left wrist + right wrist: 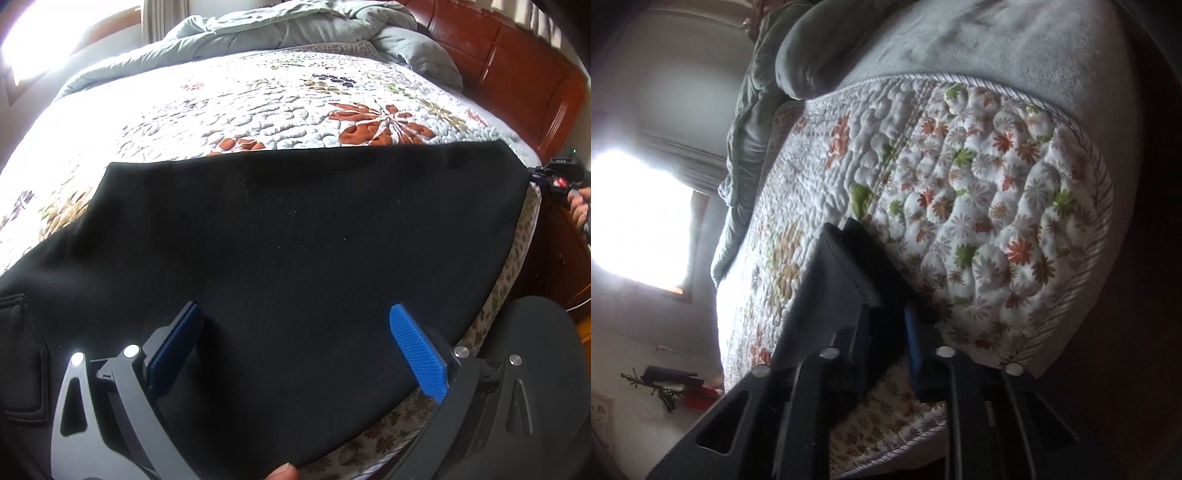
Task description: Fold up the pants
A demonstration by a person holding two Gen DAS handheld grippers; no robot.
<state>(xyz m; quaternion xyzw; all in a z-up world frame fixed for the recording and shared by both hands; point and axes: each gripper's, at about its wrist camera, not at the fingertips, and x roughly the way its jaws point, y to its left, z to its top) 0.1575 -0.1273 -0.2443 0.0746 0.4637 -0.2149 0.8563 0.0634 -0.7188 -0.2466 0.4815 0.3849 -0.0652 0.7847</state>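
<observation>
Left gripper (pixel 295 343): jaws wide apart, gripping nothing; two blue pads (pixel 419 354) stand over the pants, one at 7 o'clock, one at 5 o'clock.
Right gripper (pixel 888 343): jaws close together, clamped on a dark fold of the pants (pixel 864 280); its view is rolled sideways.
Pants (pixel 295 236): one black pair, spread flat on the quilt, filling the middle of the left view; a stitched pocket shows at 8 o'clock.
Quilt (pixel 258 103): one, floral, under the pants; a corded edge shows at 3 o'clock in the right view.
Left view only: the full spread of the pants; the right gripper (pixel 554 177) small at 3 o'clock, at the cloth's far corner; a wood headboard (pixel 517 74) at 1 o'clock; a fingertip at 6 o'clock.
Right view only: a bright window (pixel 639 218) at 9 o'clock; the clamped fold close up.
Both views: one grey duvet (pixel 295 29), bunched at 12 o'clock.
</observation>
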